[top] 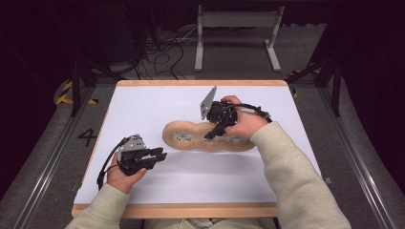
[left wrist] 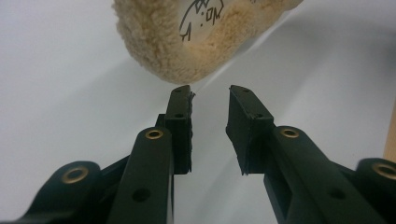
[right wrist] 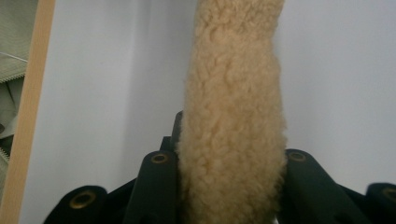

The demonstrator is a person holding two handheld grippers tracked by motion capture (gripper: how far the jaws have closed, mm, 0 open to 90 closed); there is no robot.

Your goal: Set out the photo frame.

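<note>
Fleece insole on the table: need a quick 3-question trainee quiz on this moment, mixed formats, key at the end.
1. True or false: the right gripper has its jaws closed on the fleece insole.
2. Multiple choice: where is the left gripper relative to the insole? A) clamped on its toe end, B) short of its near rounded end, jaws apart with nothing between them, C) resting on top of its middle.
3. Fill in: the insole lies on the ______ table top, which has a light wooden edge.

Key: 1 true (the right gripper view shows fleece squeezed between the jaws); 2 B; 3 white.
</note>
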